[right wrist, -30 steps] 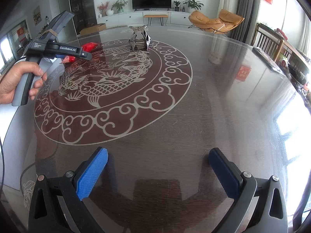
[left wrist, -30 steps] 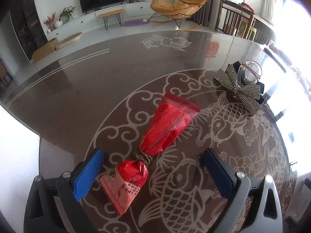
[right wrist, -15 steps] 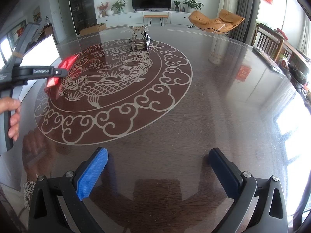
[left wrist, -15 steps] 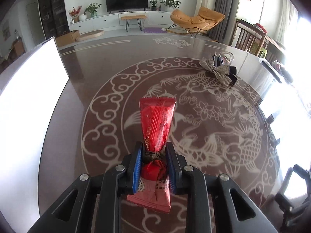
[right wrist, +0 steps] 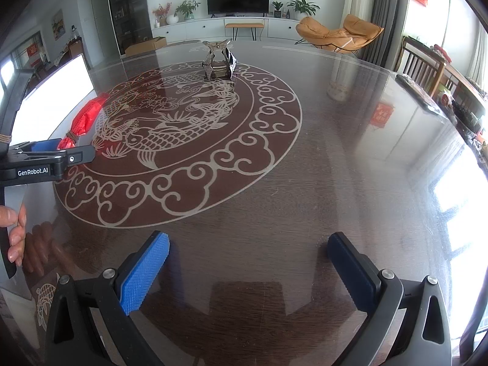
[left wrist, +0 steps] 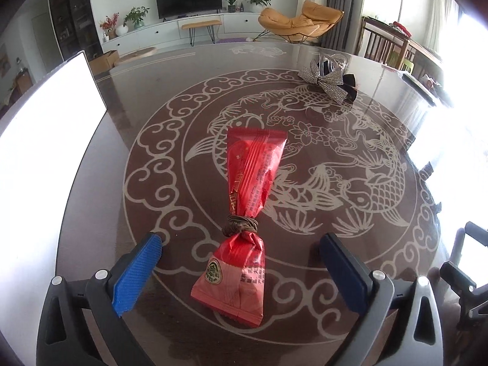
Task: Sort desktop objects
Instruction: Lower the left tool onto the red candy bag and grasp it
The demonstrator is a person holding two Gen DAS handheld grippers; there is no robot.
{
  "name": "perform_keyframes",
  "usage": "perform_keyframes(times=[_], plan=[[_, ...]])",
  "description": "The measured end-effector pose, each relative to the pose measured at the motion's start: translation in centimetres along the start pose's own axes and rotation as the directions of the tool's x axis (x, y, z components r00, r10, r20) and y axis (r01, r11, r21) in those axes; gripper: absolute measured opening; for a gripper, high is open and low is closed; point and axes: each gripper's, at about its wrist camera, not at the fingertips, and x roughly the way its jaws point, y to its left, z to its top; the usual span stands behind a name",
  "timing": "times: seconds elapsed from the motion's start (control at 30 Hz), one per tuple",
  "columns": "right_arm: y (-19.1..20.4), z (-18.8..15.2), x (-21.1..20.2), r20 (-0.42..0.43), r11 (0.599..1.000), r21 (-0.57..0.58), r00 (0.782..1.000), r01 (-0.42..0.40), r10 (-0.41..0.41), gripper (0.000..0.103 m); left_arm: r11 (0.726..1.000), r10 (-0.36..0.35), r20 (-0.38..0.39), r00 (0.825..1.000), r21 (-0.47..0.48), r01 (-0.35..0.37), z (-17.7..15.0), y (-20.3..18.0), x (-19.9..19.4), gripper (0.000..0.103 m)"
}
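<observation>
Snack bag (left wrist: 244, 213), light, crinkly and slippery, lies between our left gripper's (left wrist: 241, 262) opening, untouching jaws; we'd pinch its tied neck; right gripper (right wrist: 248, 267) gapes empty.

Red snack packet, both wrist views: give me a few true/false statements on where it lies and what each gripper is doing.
1. The red snack packet lies on the table between the left gripper's fingers. True.
2. The left gripper clamps the packet. False: its jaws are opening, pads clear of it.
3. A brown cord is tied around the packet. True.
4. The right gripper holds the sparkly bow. False: it is open and empty; the bow lies far across the table.
</observation>
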Motion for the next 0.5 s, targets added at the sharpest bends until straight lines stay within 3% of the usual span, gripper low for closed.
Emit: perform_keyframes(times=[0.5], plan=[[-0.02, 0.02, 0.02, 0.000, 1.000, 0.001, 1.000, 0.000, 0.000, 0.103, 1.000, 0.004, 0.002, 1.000, -0.003, -0.004, -0.26, -0.36, -0.19, 0.103]])
